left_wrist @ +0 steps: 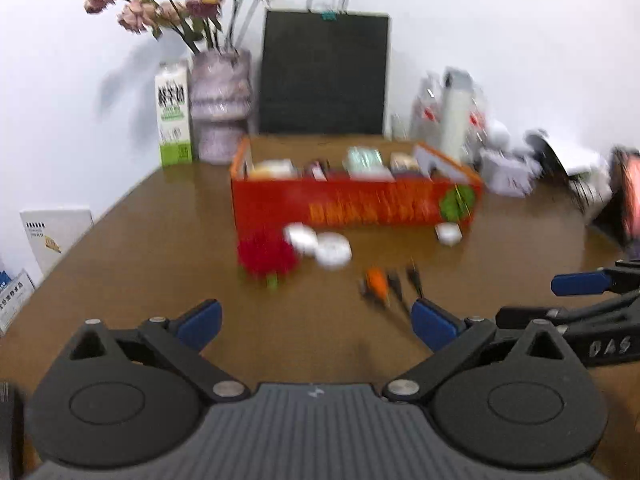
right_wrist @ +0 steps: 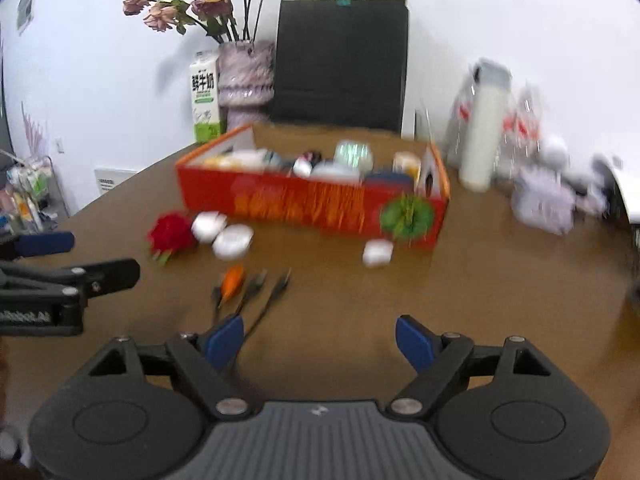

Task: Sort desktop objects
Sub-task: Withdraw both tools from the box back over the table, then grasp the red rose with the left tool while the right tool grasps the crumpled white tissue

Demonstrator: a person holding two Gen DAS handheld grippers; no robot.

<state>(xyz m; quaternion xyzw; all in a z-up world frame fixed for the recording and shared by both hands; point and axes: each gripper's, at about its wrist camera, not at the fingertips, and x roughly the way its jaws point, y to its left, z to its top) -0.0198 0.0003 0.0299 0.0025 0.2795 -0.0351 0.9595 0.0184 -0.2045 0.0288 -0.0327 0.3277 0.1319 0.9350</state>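
Observation:
An open red box (left_wrist: 352, 202) (right_wrist: 304, 200) with several items inside stands mid-table. In front of it lie a red flower (left_wrist: 266, 258) (right_wrist: 171, 234), two white round tins (left_wrist: 320, 245) (right_wrist: 222, 234), a small white case (left_wrist: 449, 233) (right_wrist: 378, 253), an orange-handled tool (left_wrist: 376, 280) (right_wrist: 232, 280) and two dark pens (left_wrist: 404, 280) (right_wrist: 266, 292). My left gripper (left_wrist: 316, 322) is open and empty, short of the objects. My right gripper (right_wrist: 320, 342) is open and empty, its left finger near the pens. Both views are blurred.
At the back stand a vase of flowers (left_wrist: 220, 104), a milk carton (left_wrist: 173, 114), a black paper bag (left_wrist: 324, 74) and a white bottle (right_wrist: 482, 128). Crumpled white items (right_wrist: 544, 200) lie at the right. The brown table (right_wrist: 500, 280) edge curves at the left.

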